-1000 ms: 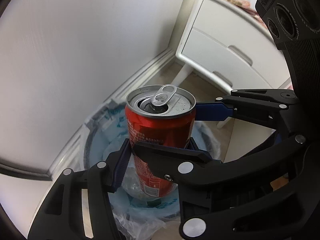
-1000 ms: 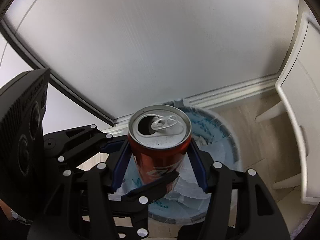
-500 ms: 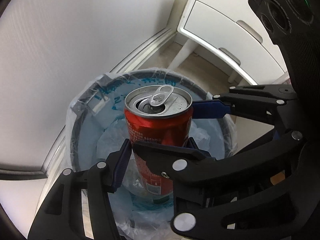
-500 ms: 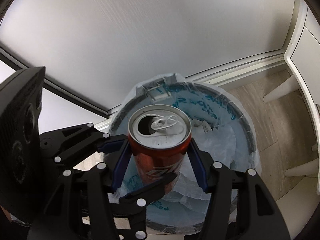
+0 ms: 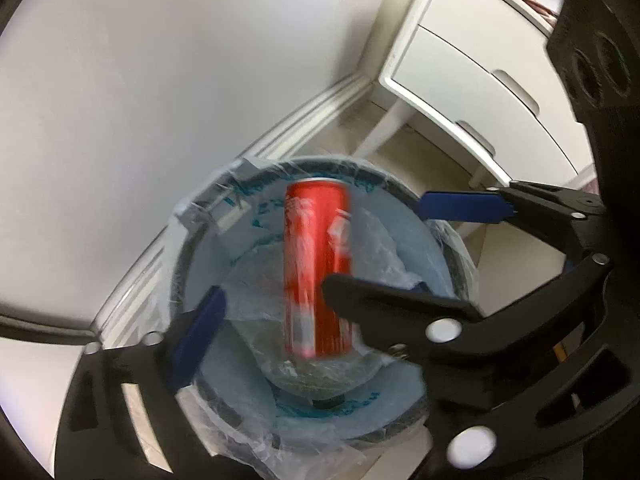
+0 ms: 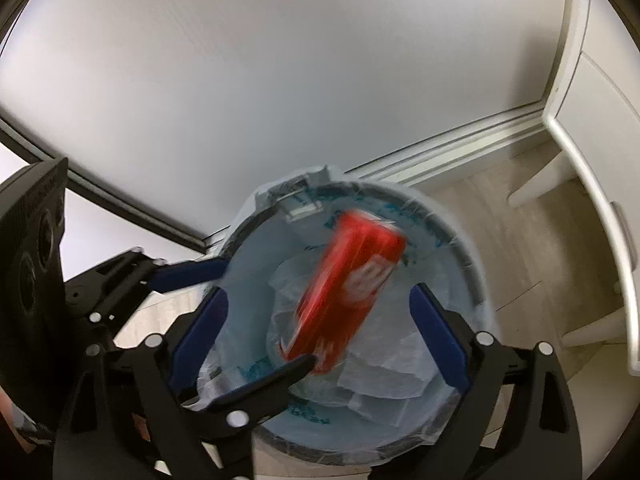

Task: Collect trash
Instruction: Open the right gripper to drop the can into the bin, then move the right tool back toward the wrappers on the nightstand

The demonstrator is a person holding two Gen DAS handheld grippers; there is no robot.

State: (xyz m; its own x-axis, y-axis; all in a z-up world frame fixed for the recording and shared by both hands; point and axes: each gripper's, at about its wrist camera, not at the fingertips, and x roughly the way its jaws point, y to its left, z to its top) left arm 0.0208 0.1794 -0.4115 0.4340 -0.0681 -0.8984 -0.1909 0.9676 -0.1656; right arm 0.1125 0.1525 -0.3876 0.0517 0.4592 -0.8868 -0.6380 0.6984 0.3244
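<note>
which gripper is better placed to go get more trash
Slightly right: left gripper and right gripper have both just opened, can falling free into bin; right is nearer the white drawer unit.

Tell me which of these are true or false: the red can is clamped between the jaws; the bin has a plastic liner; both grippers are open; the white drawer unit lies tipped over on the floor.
1. The red can is clamped between the jaws. False: both sets of jaws have just been opening and stand clear of it; it is blurred, over the mouth of the bin.
2. The bin has a plastic liner. True.
3. The left gripper and right gripper are both open. True.
4. The white drawer unit lies tipped over on the floor. False: it stands on its legs beside the bin.
</note>
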